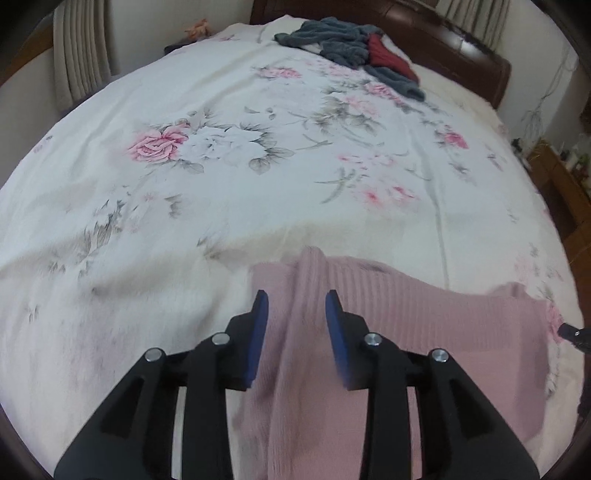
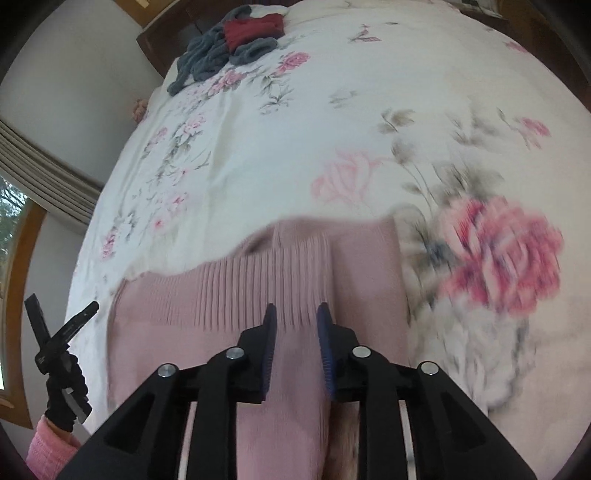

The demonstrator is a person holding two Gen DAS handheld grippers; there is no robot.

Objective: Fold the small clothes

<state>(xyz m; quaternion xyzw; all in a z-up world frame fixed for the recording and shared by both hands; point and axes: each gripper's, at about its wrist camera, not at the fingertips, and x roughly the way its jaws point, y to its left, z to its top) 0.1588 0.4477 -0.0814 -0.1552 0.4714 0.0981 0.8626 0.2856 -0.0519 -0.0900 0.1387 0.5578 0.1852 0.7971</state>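
- Left wrist view: the left gripper [image 1: 297, 295] hangs over a pink ribbed sweater [image 1: 424, 321] that lies on the near part of a bed with a white floral bedsheet [image 1: 229, 206].
- Its two fingers [image 1: 258, 332] with blue pads are spread apart, and a raised fold of the pink knit runs through the gap between them; I cannot tell if the pads touch the cloth.
- Far away, near the dark wooden headboard [image 1: 461, 48], there is a grey fleece garment [image 1: 340, 40] with a dark red garment [image 1: 388, 55] on it, well apart from the sweater.
- At the right edge a small black part of the other tool is seen.
- Right wrist view: the right gripper [image 2: 297, 308] is above the same pink ribbed sweater [image 2: 207, 306], near its upper edge.
- Its fingers [image 2: 327, 347] are also spread, with pink knit showing between them, not pinched.
- The left gripper [image 2: 62, 317] appears at the left, fingers apart, held by a hand in a black glove [image 2: 66, 395] with a pink sleeve [image 2: 48, 446].
- The grey fleece garment [image 2: 207, 55] and dark red garment [image 2: 251, 31] lie at the far end of the floral bedsheet [image 2: 258, 147].
- The big pink rose print at the right is blurred.
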